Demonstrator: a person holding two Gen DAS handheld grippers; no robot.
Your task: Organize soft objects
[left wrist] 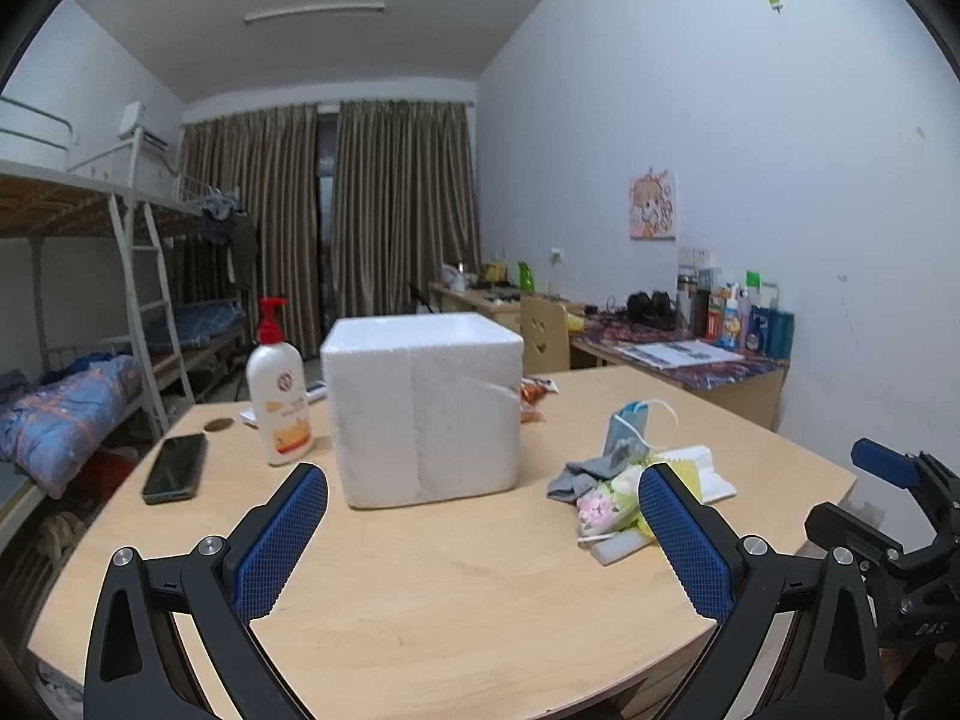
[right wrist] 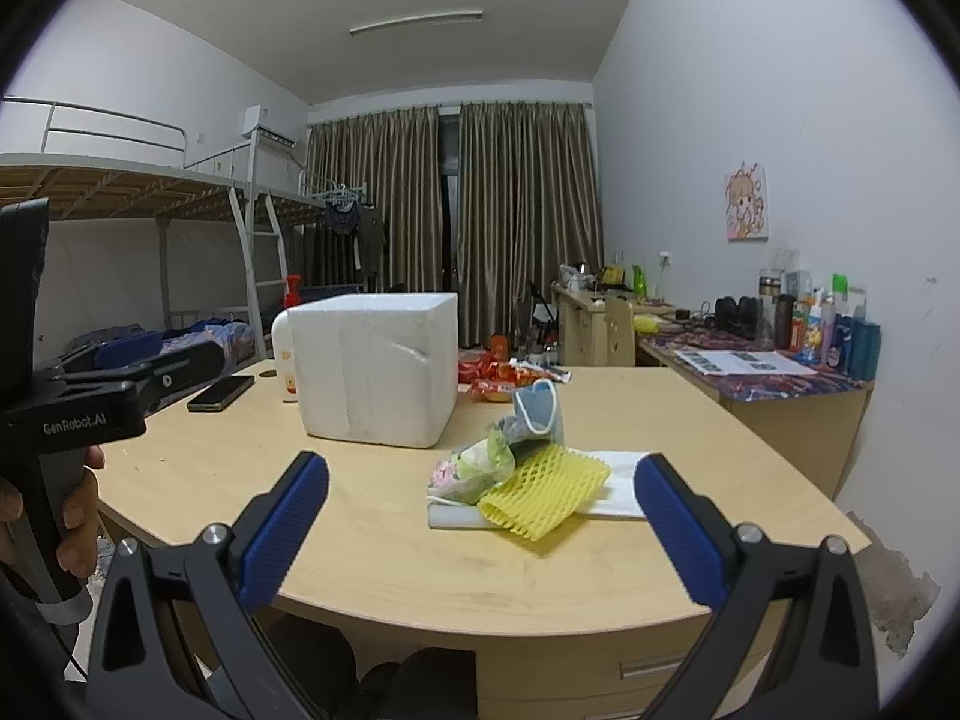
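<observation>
A pile of soft things lies on the wooden table (left wrist: 456,570): a yellow foam net (right wrist: 543,495), a floral cloth (right wrist: 474,468), a grey sock (left wrist: 585,477), a blue face mask (right wrist: 540,405) and a white foam sheet (right wrist: 621,471). A white foam box (left wrist: 423,408) stands behind, also in the right wrist view (right wrist: 378,360). My left gripper (left wrist: 483,480) is open and empty above the table in front of the box. My right gripper (right wrist: 480,471) is open and empty, just short of the pile.
A lotion pump bottle (left wrist: 277,390) and a black phone (left wrist: 176,468) lie left of the box. Snack packets (right wrist: 501,375) sit behind it. A cluttered desk (right wrist: 774,372) runs along the right wall. Bunk beds (left wrist: 90,324) stand at the left.
</observation>
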